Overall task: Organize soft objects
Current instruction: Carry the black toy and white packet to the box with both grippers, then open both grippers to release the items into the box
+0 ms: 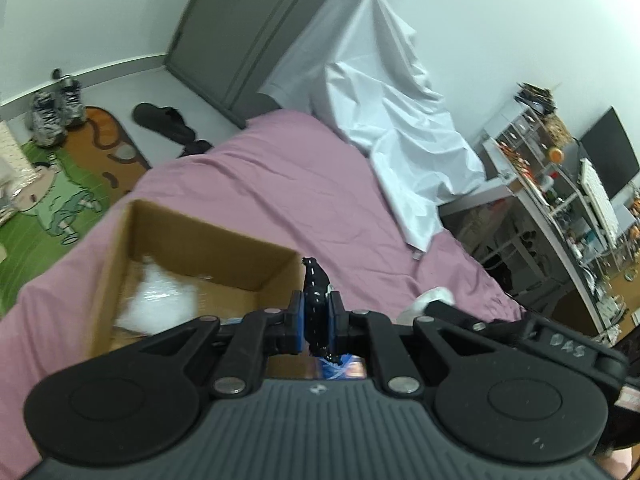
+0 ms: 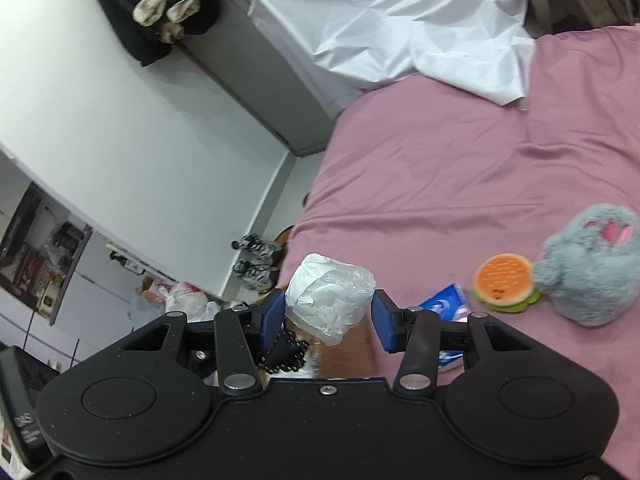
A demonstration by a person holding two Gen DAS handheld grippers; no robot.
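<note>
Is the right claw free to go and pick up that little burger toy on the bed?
Probably not yet. The right claw already has a white plastic-wrapped bundle between its pads. The burger toy lies uncovered on the pink bedsheet, against the grey plush rabbit, so the path looks free once the bundle is dropped.

I see a bed under a mauve-pink sheet carrying an open brown cardboard box and a crumpled white cloth. A grey fluffy plush toy lies on it, touching an orange burger-shaped squishy, with a blue packet near.
</note>
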